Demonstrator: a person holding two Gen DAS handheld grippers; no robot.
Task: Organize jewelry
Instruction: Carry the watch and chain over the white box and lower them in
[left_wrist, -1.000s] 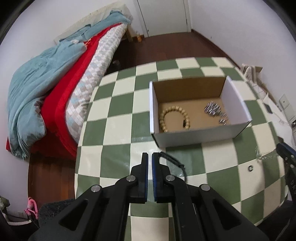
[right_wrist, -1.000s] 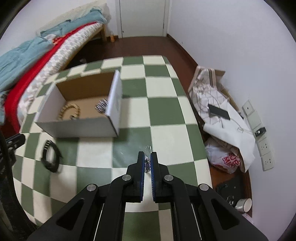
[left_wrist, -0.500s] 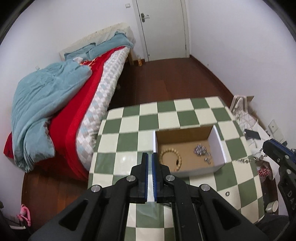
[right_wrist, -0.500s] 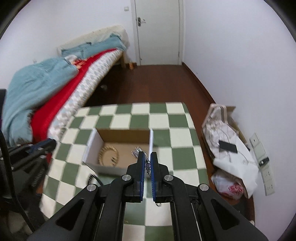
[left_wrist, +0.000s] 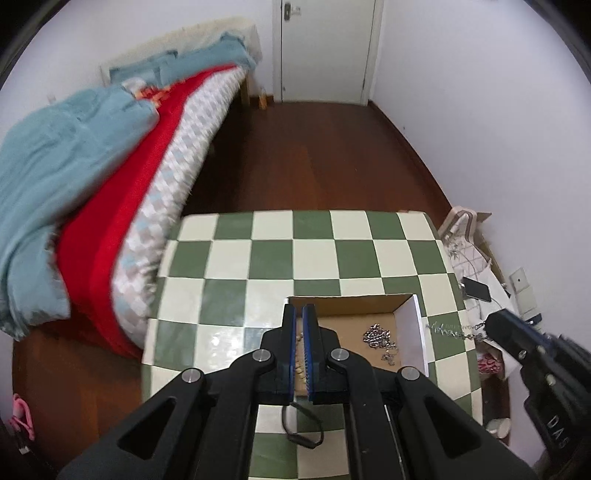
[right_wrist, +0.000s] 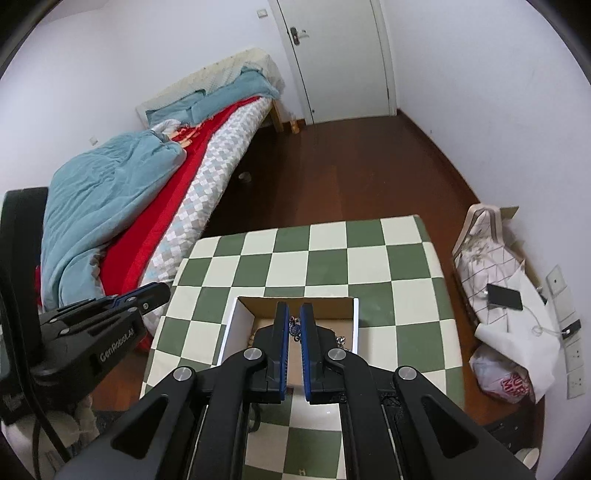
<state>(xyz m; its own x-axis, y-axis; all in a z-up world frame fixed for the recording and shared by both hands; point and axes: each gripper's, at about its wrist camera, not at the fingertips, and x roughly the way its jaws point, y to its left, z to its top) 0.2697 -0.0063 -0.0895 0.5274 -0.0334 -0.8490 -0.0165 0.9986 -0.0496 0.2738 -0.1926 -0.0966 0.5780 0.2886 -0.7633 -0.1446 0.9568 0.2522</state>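
A white cardboard box (left_wrist: 413, 332) stands on the green-and-cream checked table (left_wrist: 295, 254); it also shows in the right wrist view (right_wrist: 236, 325). A silver chain (left_wrist: 378, 338) lies inside it. My right gripper (right_wrist: 294, 325) is shut on a silver necklace (left_wrist: 450, 328), held high above the box; its chain hangs beside the box's right wall in the left wrist view. My left gripper (left_wrist: 299, 325) is shut and empty, high above the box's left part. A black bracelet (left_wrist: 301, 432) lies on the table in front of the box.
A bed (right_wrist: 122, 206) with a blue blanket and red cover stands left of the table. A bag, a phone (right_wrist: 504, 297) and white paper lie on the floor to the right. A white door (right_wrist: 340, 59) is at the back.
Both grippers have risen higher above the table and the box now looks smaller. The right gripper has carried the necklace over the box. The left gripper stays shut.
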